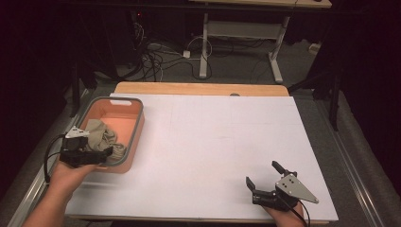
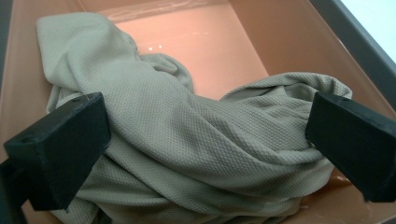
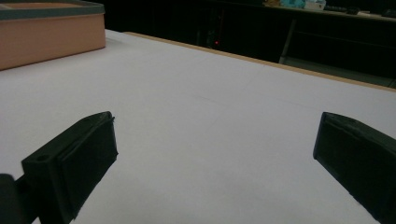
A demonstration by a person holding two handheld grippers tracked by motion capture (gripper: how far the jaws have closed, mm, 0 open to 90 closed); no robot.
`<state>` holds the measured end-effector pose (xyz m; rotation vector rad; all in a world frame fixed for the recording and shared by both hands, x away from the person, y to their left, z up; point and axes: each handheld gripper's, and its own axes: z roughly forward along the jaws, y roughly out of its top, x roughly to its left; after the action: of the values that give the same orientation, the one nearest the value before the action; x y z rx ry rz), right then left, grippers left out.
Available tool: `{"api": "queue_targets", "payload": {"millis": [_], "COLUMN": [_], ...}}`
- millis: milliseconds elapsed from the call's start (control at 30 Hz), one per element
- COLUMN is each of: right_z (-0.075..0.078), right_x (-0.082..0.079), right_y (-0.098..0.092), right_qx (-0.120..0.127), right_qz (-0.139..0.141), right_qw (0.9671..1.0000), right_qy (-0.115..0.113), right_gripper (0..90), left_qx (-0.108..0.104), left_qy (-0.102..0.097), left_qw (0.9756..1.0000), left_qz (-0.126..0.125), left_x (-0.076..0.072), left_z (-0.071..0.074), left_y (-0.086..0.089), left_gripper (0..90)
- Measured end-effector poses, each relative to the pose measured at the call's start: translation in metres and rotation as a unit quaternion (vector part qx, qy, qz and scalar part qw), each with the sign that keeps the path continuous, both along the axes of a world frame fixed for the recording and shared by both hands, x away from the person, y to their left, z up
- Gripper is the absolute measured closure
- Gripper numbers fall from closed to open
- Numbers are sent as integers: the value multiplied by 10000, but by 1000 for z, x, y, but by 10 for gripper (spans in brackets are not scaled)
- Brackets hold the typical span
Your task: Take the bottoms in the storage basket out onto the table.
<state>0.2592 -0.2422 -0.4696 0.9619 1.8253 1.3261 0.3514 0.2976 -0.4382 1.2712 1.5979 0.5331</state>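
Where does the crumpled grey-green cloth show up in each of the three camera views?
High view: the crumpled grey-green cloth lies at the left, in the near end of the orange plastic bin, by the left gripper.
Left gripper view: cloth spans the centre, between the open jaws.
Right gripper view: the cloth is not in it; the bin's wall stands at upper left.
Shared landmark: the orange bin.

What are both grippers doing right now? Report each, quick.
Left gripper: jaws open, straddling the cloth in the bin.
Right gripper: jaws open, holding nothing.
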Motion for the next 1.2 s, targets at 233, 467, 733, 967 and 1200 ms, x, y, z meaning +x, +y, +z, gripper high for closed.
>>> {"api": "queue_targets", "payload": {"millis": [233,467,733,967,1200], "right_z": [-1,-1,-1,-2,-2], "right_x": [-1,-1,-1,-1,-2], "right_y": [0,1,3,4,6], "right_qx": [29,36,12,9,-27], "right_qz": [-5,-13,29,30,43], "right_qw": [10000,10000,10000,10000,10000], "right_qy": [17,32,53,75,77], "right_gripper": [5,5,5,5,6], "left_qx": [-65,-194,-135,81,275], "left_qy": [327,722,1011,1197,2035], "left_qw": [9994,9971,9943,9928,9786], "left_qz": [-66,-170,-298,-60,142], "left_x": [6,17,28,39,57], "left_z": [2,6,16,27,11], "left_y": [1,4,10,18,24], "left_gripper": [0,0,7,153,302]}}
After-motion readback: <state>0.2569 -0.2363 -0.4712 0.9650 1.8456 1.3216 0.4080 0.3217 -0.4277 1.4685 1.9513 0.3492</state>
